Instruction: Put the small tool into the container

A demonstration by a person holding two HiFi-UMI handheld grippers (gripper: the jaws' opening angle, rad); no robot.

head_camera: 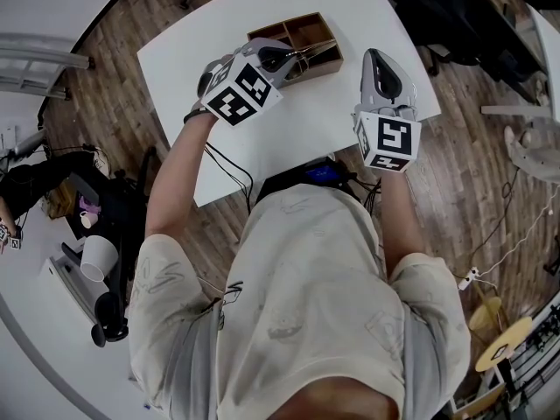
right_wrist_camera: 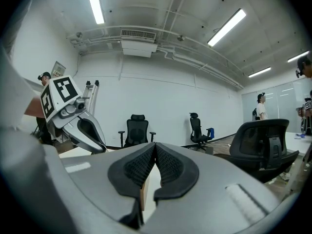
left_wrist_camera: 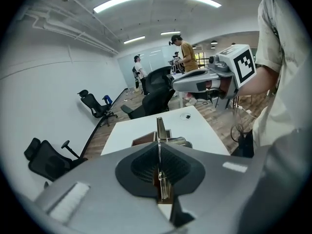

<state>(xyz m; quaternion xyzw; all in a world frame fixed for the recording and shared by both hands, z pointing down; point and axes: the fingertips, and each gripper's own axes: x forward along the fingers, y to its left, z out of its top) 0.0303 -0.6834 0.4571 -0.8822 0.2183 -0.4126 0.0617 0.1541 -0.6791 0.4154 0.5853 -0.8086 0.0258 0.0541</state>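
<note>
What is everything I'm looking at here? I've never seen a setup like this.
table: one, white, centre of the head view.
container: one, brown, compartmented, at the table's far edge.
small tool: one, silvery metal, held over the container.
office chairs: several, black, out on the room's floor.
left claw: one, grey, shut on the small tool.
right claw: one, grey, shut, empty, near the table's right edge.

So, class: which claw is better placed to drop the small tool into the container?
Left. The left claw is shut on the small tool, right over the wooden container. The right claw is shut on nothing and held off to the side.
</note>
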